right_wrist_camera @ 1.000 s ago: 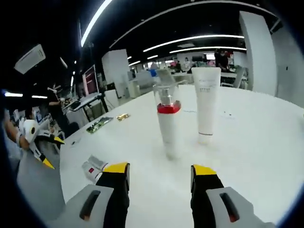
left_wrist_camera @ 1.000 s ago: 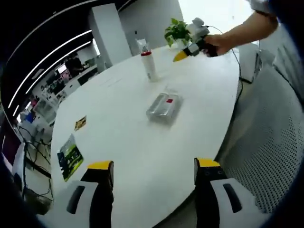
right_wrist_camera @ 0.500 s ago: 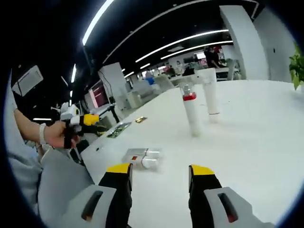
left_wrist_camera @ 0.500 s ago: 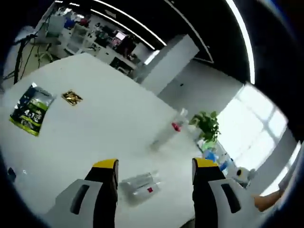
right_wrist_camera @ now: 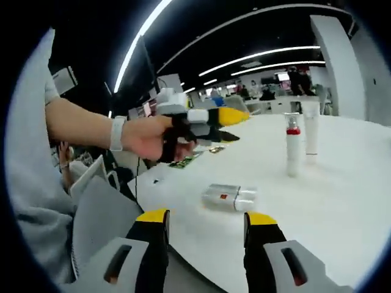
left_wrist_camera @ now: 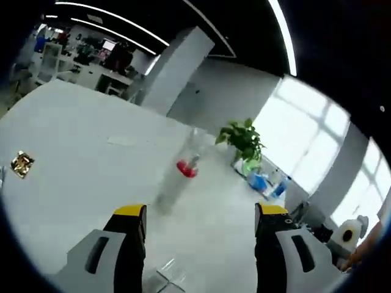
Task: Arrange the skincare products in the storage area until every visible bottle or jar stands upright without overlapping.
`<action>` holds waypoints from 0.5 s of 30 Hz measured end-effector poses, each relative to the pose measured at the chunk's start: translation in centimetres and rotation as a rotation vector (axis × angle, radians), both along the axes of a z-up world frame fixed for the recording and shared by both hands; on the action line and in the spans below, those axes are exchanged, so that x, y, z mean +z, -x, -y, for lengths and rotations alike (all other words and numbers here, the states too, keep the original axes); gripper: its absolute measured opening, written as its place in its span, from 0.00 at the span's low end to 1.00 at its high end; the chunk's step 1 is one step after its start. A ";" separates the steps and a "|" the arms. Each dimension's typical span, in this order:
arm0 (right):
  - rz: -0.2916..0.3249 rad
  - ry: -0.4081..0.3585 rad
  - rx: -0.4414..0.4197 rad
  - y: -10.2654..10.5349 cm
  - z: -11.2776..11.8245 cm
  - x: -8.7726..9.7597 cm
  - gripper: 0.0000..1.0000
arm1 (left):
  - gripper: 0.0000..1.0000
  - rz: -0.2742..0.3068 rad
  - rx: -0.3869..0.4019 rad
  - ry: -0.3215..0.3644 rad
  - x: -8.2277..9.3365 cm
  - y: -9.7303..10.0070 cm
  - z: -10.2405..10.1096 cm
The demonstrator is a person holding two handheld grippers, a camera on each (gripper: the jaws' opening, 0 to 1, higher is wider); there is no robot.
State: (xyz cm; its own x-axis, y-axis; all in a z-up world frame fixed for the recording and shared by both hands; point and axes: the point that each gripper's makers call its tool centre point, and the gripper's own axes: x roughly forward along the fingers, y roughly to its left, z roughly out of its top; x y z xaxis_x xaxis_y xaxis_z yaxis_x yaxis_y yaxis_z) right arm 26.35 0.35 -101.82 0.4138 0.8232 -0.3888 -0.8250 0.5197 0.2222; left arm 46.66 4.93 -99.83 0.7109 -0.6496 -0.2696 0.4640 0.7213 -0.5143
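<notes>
Lying flat on the white table (right_wrist_camera: 342,201), a clear bottle (right_wrist_camera: 230,198) rests near the edge, while a red-collared bottle (right_wrist_camera: 293,151) and white tube (right_wrist_camera: 311,126) stand upright farther off. The right gripper (right_wrist_camera: 204,221) is spread and empty, and the left gripper (left_wrist_camera: 200,215) is likewise parted, holding nothing.

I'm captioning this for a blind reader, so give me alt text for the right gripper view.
A clear flat bottle lies on its side on a white table, ahead of the right claw, which is open and empty. Beyond it stand a red-collared bottle and a white tube, while a hand holds the left claw above the table.
</notes>
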 end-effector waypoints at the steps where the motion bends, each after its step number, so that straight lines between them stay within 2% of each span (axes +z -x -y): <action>1: -0.002 0.012 0.008 0.2 -0.2 -0.3 0.46 | 0.70 -0.014 -0.023 -0.038 -0.7 -0.4 0.6; 3: -0.007 0.009 0.021 0.5 -0.9 -0.6 0.46 | 0.64 -0.011 -0.046 -0.048 -0.9 -0.8 1.2; 5: -0.023 0.021 0.064 1.3 -1.7 -1.1 0.47 | 0.59 -0.035 -0.051 -0.044 -1.5 -1.4 1.6; 7: 0.018 0.081 0.111 1.7 -1.9 -1.6 0.47 | 0.64 -0.040 -0.042 -0.041 -1.9 -1.9 1.7; 9: 0.033 0.105 0.124 1.9 -2.1 -1.7 0.46 | 0.68 -0.041 -0.039 -0.053 -2.6 -2.7 1.7; 11: 0.082 0.133 0.148 1.5 -2.5 -1.4 0.44 | 0.67 -0.046 -0.041 -0.061 -3.2 -3.2 1.8; 15: 0.107 0.128 0.162 0.9 -4.2 -0.8 0.43 | 0.67 -0.013 -0.061 -0.121 -3.8 -4.6 1.9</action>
State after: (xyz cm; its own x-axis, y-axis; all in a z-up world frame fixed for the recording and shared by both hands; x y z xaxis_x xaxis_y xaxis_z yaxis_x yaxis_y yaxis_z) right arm 25.41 4.57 -102.62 0.3249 0.8289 -0.4555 -0.9152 0.3969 0.0696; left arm 51.23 3.00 -103.63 0.6671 -0.6537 -0.3573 0.5030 0.7490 -0.4312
